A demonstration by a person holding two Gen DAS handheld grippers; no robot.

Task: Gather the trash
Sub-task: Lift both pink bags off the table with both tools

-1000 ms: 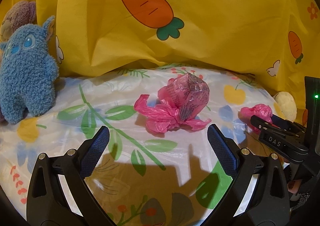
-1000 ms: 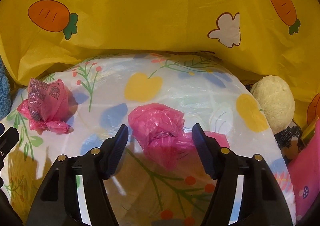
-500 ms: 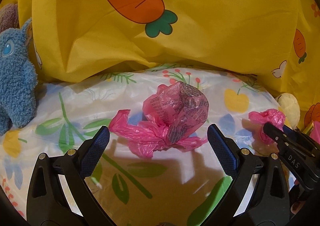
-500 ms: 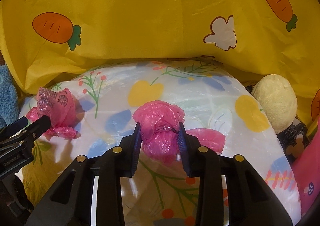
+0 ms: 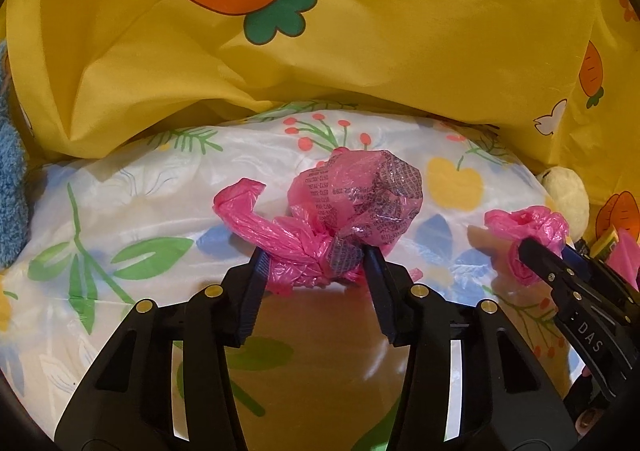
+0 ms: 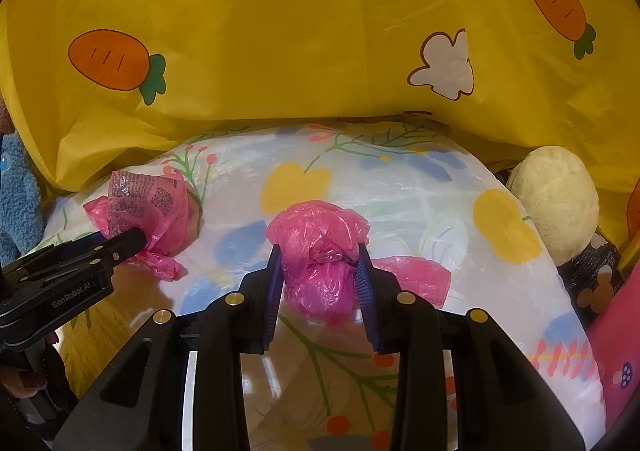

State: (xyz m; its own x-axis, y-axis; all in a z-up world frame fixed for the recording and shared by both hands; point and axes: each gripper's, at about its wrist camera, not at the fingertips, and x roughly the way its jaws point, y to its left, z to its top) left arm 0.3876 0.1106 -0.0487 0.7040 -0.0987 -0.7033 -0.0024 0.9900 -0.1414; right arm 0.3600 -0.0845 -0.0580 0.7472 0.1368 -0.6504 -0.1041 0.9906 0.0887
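1. We see the yellow carrot-print sheet point(image 5: 360, 51) filling the upper half of both views, from nine o'clock round to three; it carries orange carrots and white rabbit shapes and no writing. Its lower hem folds down onto the surface behind both bags.
2. The white floral cover point(image 6: 400, 191) domes below it. Bare room lies between the two bags and toward six o'clock under our grippers; the cover's edge drops away at three o'clock in the right view.
3. A blue plush toy point(image 6: 18, 203) sits at nine o'clock off the cover's edge, and a cream plush ball point(image 6: 554, 207) at three o'clock.
4. The printed pink bag point(image 5: 352, 207) lies at centre in the left view, with dark print and a QR code; the digits are too small to read.
5. The plain pink bag point(image 6: 320, 251) lies at centre in the right view.
6. Our left gripper point(image 5: 314, 261), marked "GenRobot.AI" on its side, is closing on the printed bag's knotted neck, both pads touching it.
7. Our right gripper point(image 6: 318, 271), marked "DAS", pinches the plain bag.
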